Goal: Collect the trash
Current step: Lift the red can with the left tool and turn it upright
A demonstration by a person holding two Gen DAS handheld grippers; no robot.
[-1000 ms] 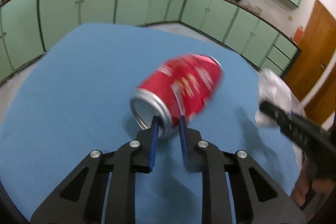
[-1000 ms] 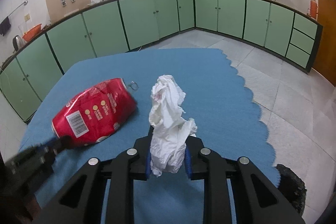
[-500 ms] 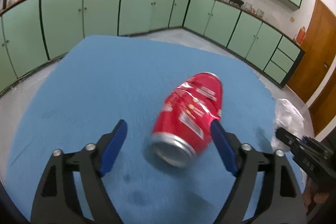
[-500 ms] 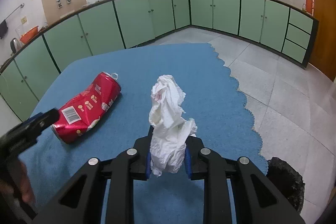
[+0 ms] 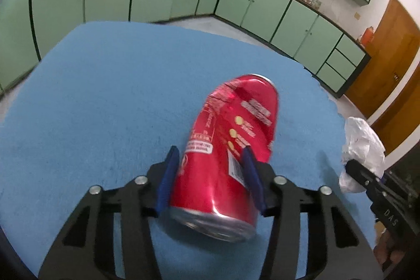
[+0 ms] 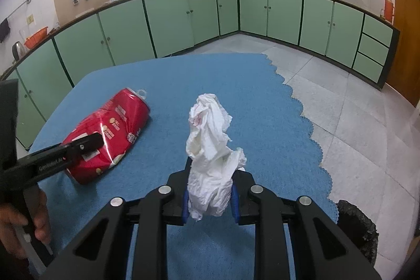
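L tongs closing w/ the can between the blue pads; whether the pads press on it yet can't be told, pic is blurred. Can is red, dented, lying on its side on the blue cloth of the table, silver base toward the camera, far end pointing to abt 12 o'clock. In L view can sits at centre, slightly toward 5 o'clock from cloth's middle. L pad runs along can's 9 o'clock flank, R pad along its 3 o'clock flank, over the barcode.

R tongs clenched on a crumpled white tissue; the wad stands up out of the pads toward 12 o'clock, small reddish mark near its top. In L view the same tissue and R tongs' black arm show at 3–4 o'clock, near the cloth's scalloped edge.

In R view can lies at 9 o'clock from the tissue, well apart from it, pull tab at its far end. One black finger of L tongs crosses its near half; a hand grips that tool's handle at 8 o'clock.

Black bin w/ liner sits on the tiled floor at 4–5 o'clock in R view, just past the cloth's edge. Green cabinets ring the room; sink tap at 11–12 o'clock, pots on the counter at 1 o'clock, orange-brown door at 3 o'clock.
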